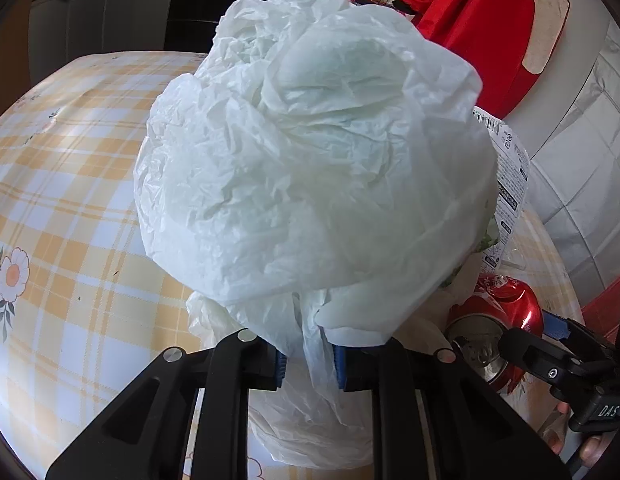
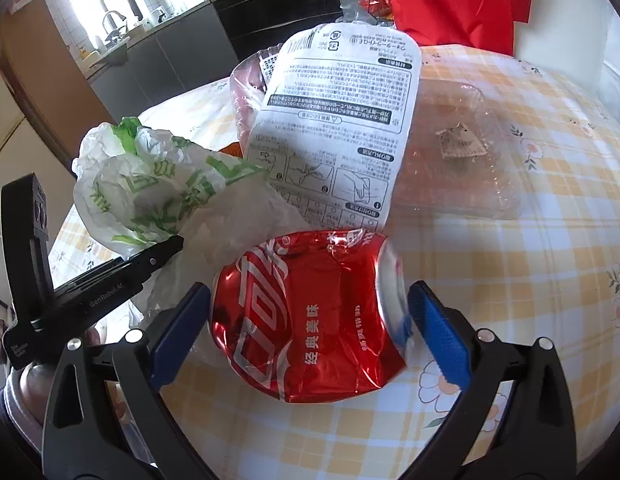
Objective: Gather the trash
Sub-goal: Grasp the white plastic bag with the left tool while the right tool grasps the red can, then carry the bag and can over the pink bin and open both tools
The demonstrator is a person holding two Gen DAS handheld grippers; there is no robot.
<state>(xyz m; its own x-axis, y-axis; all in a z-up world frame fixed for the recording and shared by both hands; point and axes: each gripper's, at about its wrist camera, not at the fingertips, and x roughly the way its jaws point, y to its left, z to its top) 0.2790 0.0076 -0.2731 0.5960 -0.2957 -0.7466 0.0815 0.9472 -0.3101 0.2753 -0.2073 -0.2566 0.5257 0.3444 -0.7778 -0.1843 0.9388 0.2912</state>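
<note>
My left gripper point(image 1: 308, 364) is shut on a white plastic bag point(image 1: 310, 160), which billows up in front of it and fills the view. My right gripper point(image 2: 310, 332) is open, its blue pads on either side of a crushed red cola can point(image 2: 310, 320) lying on the checked tablecloth point(image 2: 510, 280); the can also shows in the left wrist view point(image 1: 498, 320). Behind the can lie a white printed wrapper point(image 2: 338, 120), a crumpled green-and-white bag point(image 2: 149, 184) and a clear plastic tray point(image 2: 450, 152).
The left gripper's body point(image 2: 69, 288) sits at the left of the right wrist view. A red cloth item point(image 1: 490, 20) stands at the table's far side. Kitchen counters point(image 2: 169, 32) run behind. The tablecloth stretches left of the bag point(image 1: 69, 180).
</note>
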